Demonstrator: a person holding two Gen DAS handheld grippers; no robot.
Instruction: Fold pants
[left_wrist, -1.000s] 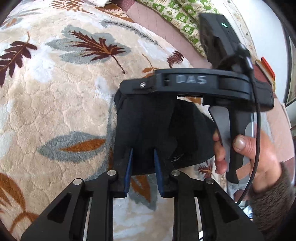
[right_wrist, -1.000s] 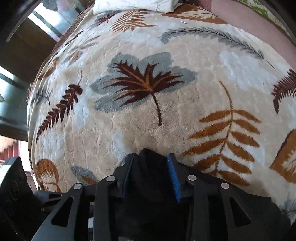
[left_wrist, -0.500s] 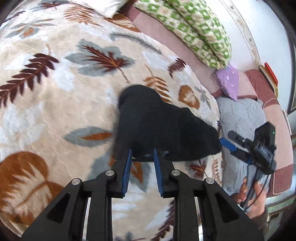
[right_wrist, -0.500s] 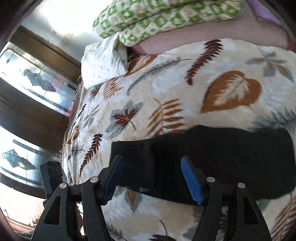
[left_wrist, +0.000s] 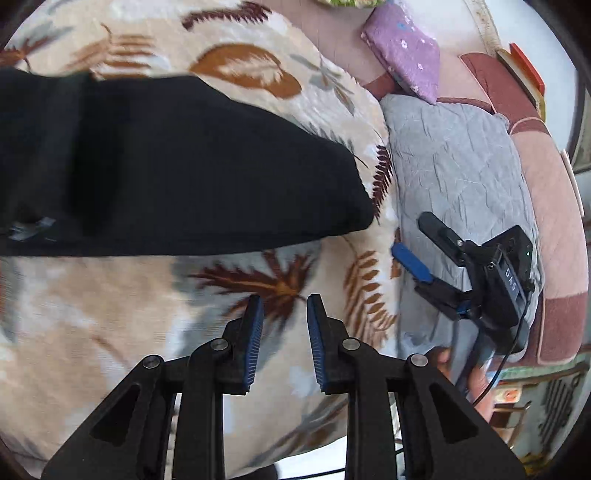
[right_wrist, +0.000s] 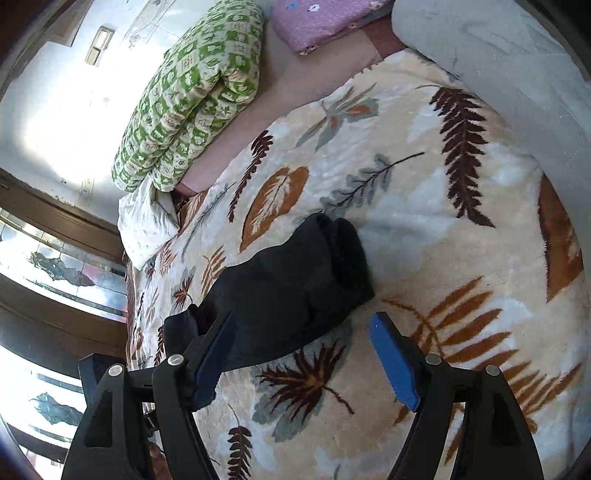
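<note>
The black pants (left_wrist: 159, 166) lie folded into a compact bundle on the leaf-patterned blanket (right_wrist: 424, 206) that covers the bed, and neither tool touches them. The left gripper (left_wrist: 284, 339) hangs over bare blanket just below the pants' lower edge; its jaws stand a narrow gap apart with nothing between them. The right gripper (right_wrist: 303, 354) sits close to the pants' near end; its jaws have just been opening and now stand wide, with only blanket showing between them, while one blue pad overlaps the pants' dark edge in the right wrist view, contact unclear. In the left wrist view the right gripper (left_wrist: 417, 247) sits off the pants' right corner, over a grey quilt (left_wrist: 458, 155), held by a hand (left_wrist: 476, 376). Beyond the pants, a green patterned roll of bedding (right_wrist: 192, 92) and a purple cushion (right_wrist: 321, 18) lie against the wall.
</note>
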